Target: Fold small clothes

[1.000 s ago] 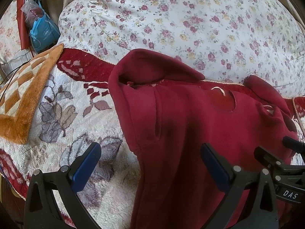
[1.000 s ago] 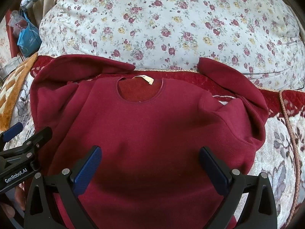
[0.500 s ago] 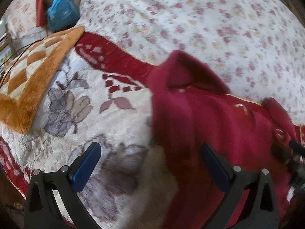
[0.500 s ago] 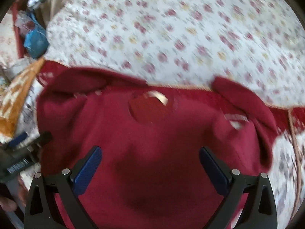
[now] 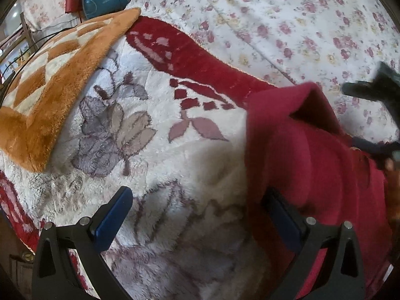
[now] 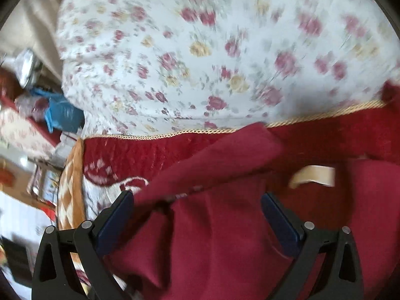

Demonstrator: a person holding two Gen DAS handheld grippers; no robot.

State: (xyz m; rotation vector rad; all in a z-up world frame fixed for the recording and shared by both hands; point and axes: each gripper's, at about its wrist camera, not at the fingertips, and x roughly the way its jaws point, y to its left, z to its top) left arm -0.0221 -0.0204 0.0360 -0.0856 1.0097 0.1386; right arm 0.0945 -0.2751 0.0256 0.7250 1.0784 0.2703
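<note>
With both tongs spread wide and nothing gripped, the red sweater (image 5: 312,165) lying on the blanket (image 5: 175,150) is best taken at its sleeve (image 6: 212,160) by the right tongs (image 6: 197,215), pinched near the cuff and drawn flat across the chest.
</note>
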